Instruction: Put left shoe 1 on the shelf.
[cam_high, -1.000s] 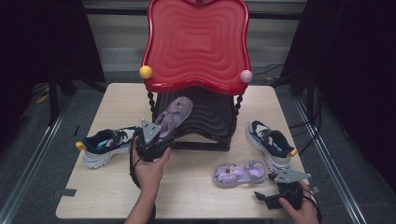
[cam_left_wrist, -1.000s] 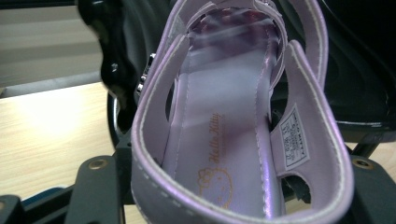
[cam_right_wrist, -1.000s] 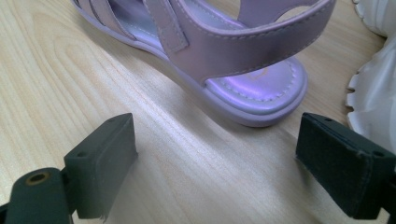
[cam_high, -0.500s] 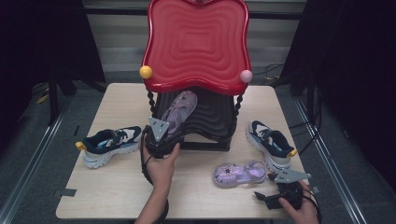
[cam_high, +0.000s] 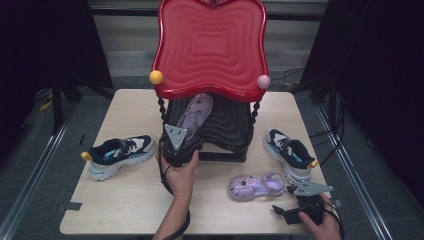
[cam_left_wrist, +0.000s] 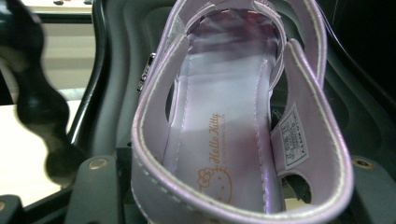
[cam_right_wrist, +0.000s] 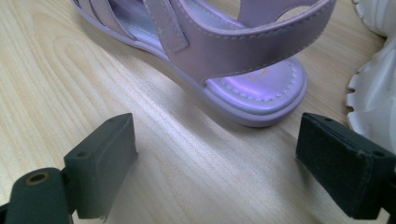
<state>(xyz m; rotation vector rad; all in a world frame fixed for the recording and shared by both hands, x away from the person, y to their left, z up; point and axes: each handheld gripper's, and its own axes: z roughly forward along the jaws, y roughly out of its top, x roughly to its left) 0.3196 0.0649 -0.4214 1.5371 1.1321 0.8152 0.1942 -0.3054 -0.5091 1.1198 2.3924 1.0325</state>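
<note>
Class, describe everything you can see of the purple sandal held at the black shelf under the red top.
The purple sandal is glossy lilac, seemingly synthetic, with white stitching, cut-out straps, a small buckle, a sewn-in label and a Hello Kitty print on the insole. The left tongs grip its heel, toe pointing up and away over the black ridged shelf. Whether the sole touches the shelf is unclear.

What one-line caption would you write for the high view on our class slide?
Left gripper sets a purple sandal on the black lower shelf while its twin lies before the open right gripper.
</note>
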